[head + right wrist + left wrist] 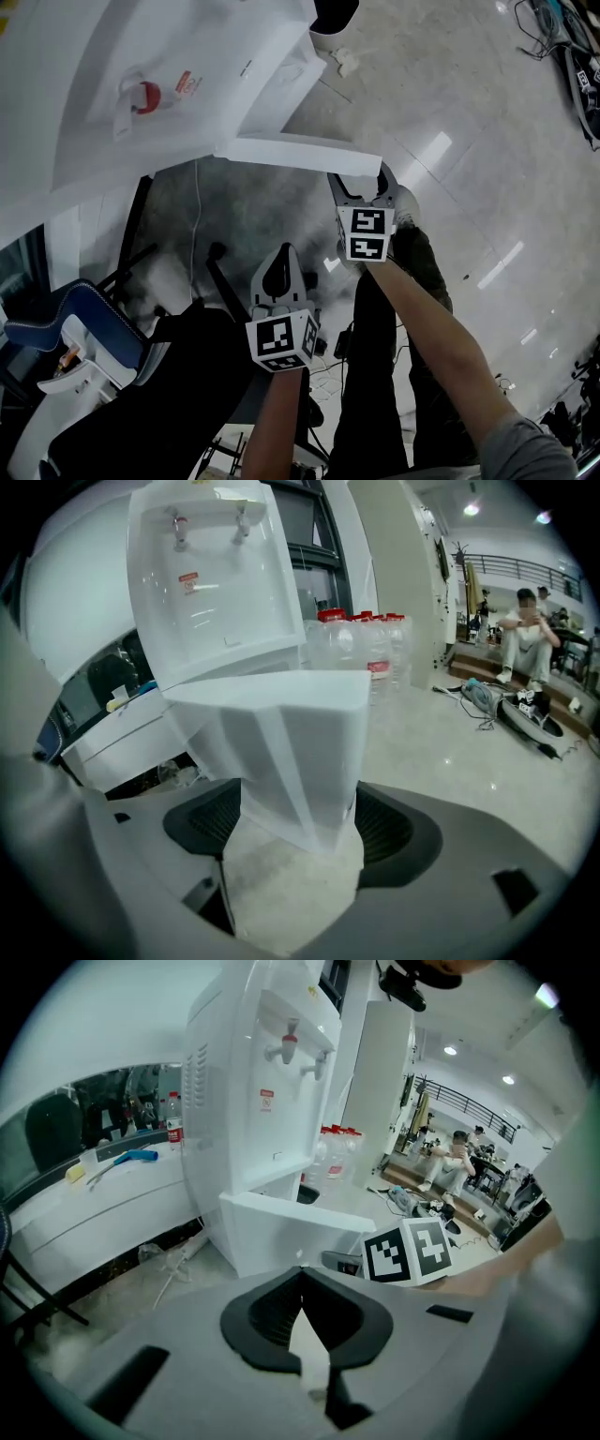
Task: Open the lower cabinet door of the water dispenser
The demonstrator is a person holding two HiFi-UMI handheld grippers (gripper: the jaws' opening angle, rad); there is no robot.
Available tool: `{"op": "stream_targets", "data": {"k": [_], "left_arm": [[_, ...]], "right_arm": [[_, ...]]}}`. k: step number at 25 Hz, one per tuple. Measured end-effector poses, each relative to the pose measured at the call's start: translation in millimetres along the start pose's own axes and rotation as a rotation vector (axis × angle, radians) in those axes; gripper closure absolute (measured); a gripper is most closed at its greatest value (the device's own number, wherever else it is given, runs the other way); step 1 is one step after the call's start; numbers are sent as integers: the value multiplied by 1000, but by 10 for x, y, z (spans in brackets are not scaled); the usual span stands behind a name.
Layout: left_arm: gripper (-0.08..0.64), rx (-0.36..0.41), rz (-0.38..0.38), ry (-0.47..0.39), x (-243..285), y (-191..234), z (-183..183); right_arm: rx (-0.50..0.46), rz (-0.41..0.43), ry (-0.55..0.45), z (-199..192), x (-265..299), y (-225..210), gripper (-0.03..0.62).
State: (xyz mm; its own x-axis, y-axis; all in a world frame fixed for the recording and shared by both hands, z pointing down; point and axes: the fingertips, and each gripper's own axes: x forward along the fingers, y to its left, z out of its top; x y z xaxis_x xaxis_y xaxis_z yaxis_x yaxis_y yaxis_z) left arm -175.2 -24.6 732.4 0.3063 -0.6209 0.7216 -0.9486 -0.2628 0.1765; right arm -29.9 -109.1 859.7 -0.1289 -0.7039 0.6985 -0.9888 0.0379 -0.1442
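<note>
The white water dispenser (141, 84) stands at the upper left of the head view, with its taps (291, 1049) showing in the left gripper view. Its lower cabinet door (291, 150) is swung out and open. My right gripper (361, 186) is at the door's free edge, and the door (281, 733) sits between its jaws, touching both pads. My left gripper (278, 261) hangs lower and to the left, apart from the door, with its jaws shut and nothing in them. From the left gripper (302, 1281) the open door (291, 1232) and the right gripper's marker cube (408, 1251) lie just ahead.
A black office chair (159, 394) and a blue-and-white seat (56, 328) stand at the lower left. Several water bottles (366, 644) stand beside the dispenser. A white counter (94, 1199) runs to its left. A person (525, 630) sits far back; cables (567, 47) lie on the floor.
</note>
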Motion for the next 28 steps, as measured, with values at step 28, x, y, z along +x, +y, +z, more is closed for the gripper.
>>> {"op": "stream_targets", "data": {"k": [28], "left_arm": [[552,-114,140,22,-606,400,-517]], "right_arm": [[148,-33,224,-837,-611,742,218]]}}
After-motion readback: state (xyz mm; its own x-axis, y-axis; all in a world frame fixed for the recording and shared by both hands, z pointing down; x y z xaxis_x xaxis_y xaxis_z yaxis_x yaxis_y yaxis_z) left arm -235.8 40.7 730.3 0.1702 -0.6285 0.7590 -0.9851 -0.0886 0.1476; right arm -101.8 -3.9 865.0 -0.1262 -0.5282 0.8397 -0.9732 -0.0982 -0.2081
